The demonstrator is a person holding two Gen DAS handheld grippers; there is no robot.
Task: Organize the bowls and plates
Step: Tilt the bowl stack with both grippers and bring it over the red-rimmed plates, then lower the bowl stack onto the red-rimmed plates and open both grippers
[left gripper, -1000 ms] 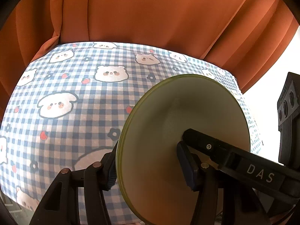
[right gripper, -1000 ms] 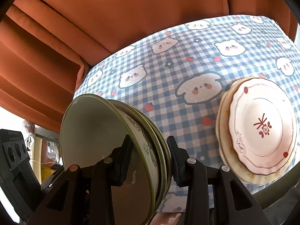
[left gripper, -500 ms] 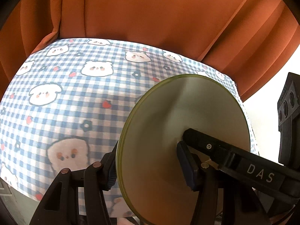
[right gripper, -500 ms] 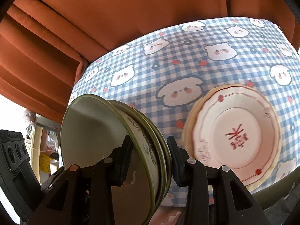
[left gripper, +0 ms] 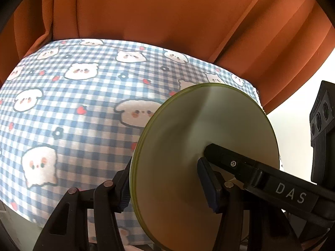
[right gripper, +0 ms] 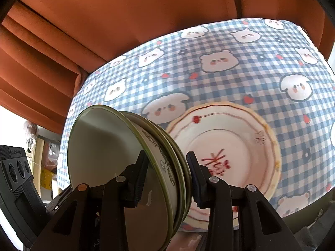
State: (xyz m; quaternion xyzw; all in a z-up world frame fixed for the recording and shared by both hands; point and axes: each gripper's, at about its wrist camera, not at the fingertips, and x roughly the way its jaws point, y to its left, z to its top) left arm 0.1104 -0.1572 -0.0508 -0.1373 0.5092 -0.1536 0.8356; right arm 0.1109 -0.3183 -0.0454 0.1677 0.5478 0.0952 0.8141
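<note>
A stack of green dishes point(left gripper: 199, 146) hangs tilted on edge above the table, gripped from both sides. My left gripper point(left gripper: 165, 186) is shut on its near rim, the inside of the top dish facing the right pad. My right gripper point(right gripper: 167, 177) is shut on the opposite rim of the same green stack point(right gripper: 108, 146), whose outer walls carry a dark line pattern. One of the right gripper's fingers point(left gripper: 240, 163) lies across the dish in the left wrist view. A stack of white plates with red markings point(right gripper: 230, 146) rests on the table just behind the green stack.
The table wears a blue-and-white checked cloth point(right gripper: 230, 52) printed with cartoon animals. An orange curtain point(left gripper: 167, 10) hangs close behind its far edge. The left gripper's camera block point(right gripper: 14, 167) shows at the left of the right wrist view.
Both grippers have carried the green stack sideways over the table. The white plates with red markings have slid from the right edge of the right wrist view to just behind the green stack.
</note>
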